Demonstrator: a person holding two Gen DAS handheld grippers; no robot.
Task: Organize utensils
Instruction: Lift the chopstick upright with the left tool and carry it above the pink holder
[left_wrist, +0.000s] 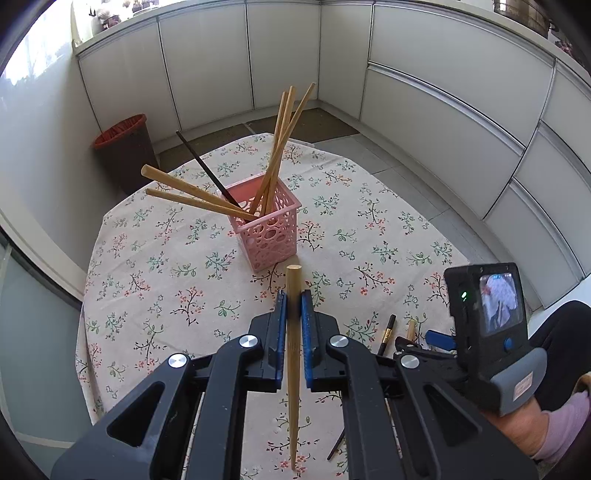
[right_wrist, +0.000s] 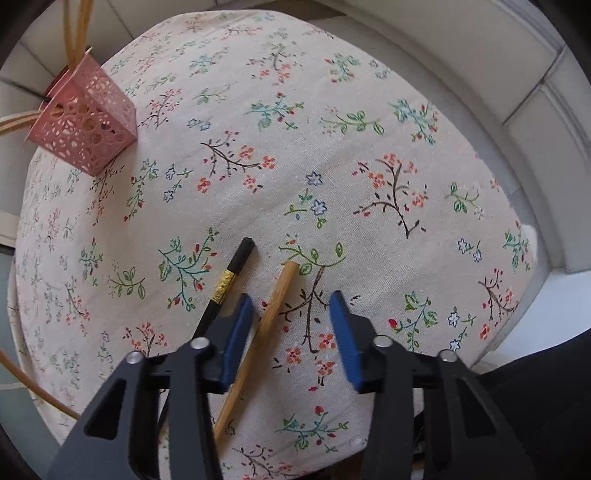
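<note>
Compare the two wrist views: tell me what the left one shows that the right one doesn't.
Only the left wrist view shows the left gripper shut on a wooden chopstick, the red-rimmed bin and the cabinets.

Only the right wrist view shows the open right gripper from behind, jaws apart over a bamboo chopstick lying on the cloth.

Both show the pink basket holding chopsticks, the floral tablecloth and the black chopstick.

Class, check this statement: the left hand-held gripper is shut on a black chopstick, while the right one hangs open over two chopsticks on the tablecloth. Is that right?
Not quite. The left wrist view shows the left hand-held gripper shut on a wooden chopstick, not a black one. The right hand-held gripper is indeed open over two chopsticks on the tablecloth.
</note>
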